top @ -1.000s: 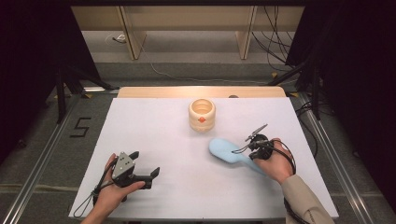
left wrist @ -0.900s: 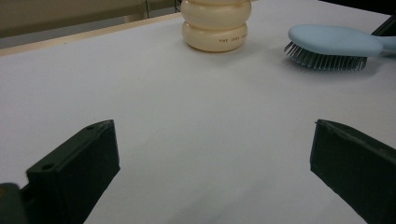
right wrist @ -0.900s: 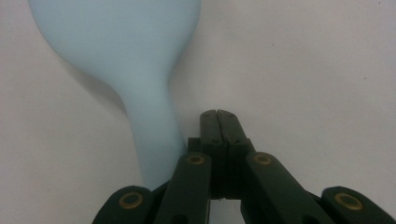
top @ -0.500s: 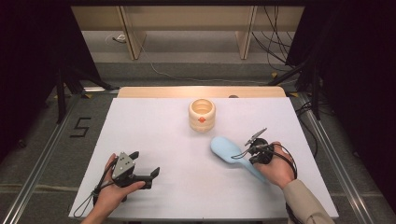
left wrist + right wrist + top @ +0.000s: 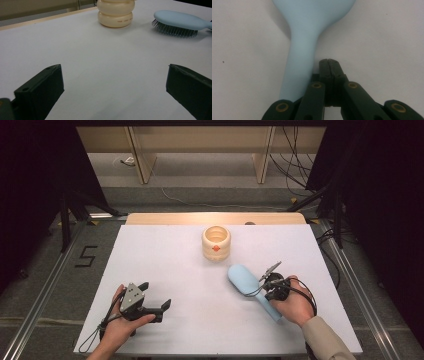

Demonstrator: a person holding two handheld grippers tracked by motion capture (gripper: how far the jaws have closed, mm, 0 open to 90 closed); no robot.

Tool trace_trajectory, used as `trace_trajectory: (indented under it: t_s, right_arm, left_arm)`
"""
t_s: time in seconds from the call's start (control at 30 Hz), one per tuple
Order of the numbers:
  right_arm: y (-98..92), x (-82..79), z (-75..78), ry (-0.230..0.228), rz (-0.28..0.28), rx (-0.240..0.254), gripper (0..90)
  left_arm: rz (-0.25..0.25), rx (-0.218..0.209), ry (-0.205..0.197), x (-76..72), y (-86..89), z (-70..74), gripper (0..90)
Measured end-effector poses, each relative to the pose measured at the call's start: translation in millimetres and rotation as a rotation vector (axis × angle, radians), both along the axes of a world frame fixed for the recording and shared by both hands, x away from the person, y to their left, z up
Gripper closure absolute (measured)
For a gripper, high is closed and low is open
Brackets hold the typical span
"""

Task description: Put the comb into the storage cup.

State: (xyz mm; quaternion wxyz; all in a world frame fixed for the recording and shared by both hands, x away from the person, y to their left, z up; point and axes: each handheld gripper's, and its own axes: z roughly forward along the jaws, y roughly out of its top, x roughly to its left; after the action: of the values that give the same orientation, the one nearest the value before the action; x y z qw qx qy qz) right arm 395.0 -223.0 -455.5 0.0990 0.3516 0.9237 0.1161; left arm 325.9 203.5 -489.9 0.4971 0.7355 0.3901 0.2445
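Note:
A light blue hairbrush lies bristles down on the white table, its handle running toward the person's right hand. My right gripper is shut, and in the right gripper view its jaws are pressed together just right of the brush handle, with nothing between them. A cream ribbed jar stands upright at the middle back. My left gripper rests at the front left, open and empty. From its view the jar and the brush lie far ahead.
A wooden strip runs along the table's far edge. Metal rails flank the table on both sides. Cables and stand legs lie on the floor behind. A "5" mark is on the floor at left.
The right hand has shifted slightly toward the near edge beside the brush handle. The brush, the jar and the left gripper stay where they were.

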Motion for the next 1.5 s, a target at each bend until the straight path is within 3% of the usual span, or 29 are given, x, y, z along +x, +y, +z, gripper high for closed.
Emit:
trace_trajectory:
  t_s: [0.3,0.47,0.63,0.83,1.03,1.33,1.5]
  right_arm:
    - [-2.2,-0.8,2.9,-0.009,-0.028,0.023,90.0]
    - [-5.6,0.6,7.3,-0.034,-0.046,0.042,84.3]
    - [-8.0,1.9,16.1,-0.073,-0.077,0.058,70.7]
    - [-9.8,3.4,21.9,-0.099,-0.119,0.088,45.1]
    - [-5.9,4.4,23.3,-0.062,-0.126,0.115,26.1]
    - [10.2,6.0,24.6,-0.003,-0.087,0.120,24.3]
    - [18.1,8.1,23.7,0.006,-0.075,0.103,25.2]
  left_arm:
    - [0.001,-0.001,-0.001,0.1,0.0,0.0,0.9]
    - [0.001,-0.001,0.000,0.1,-0.1,0.0,0.9]
    - [0.000,-0.002,0.000,0.2,-0.2,0.0,0.9]
    - [0.002,-0.001,0.000,0.3,-0.1,-0.1,0.9]
    - [0.001,-0.001,0.000,0.4,-0.2,-0.1,0.9]
    - [0.001,-0.002,0.000,0.4,-0.4,-0.2,0.9]
    - [0.002,-0.001,-0.001,0.5,-0.1,-0.1,0.9]
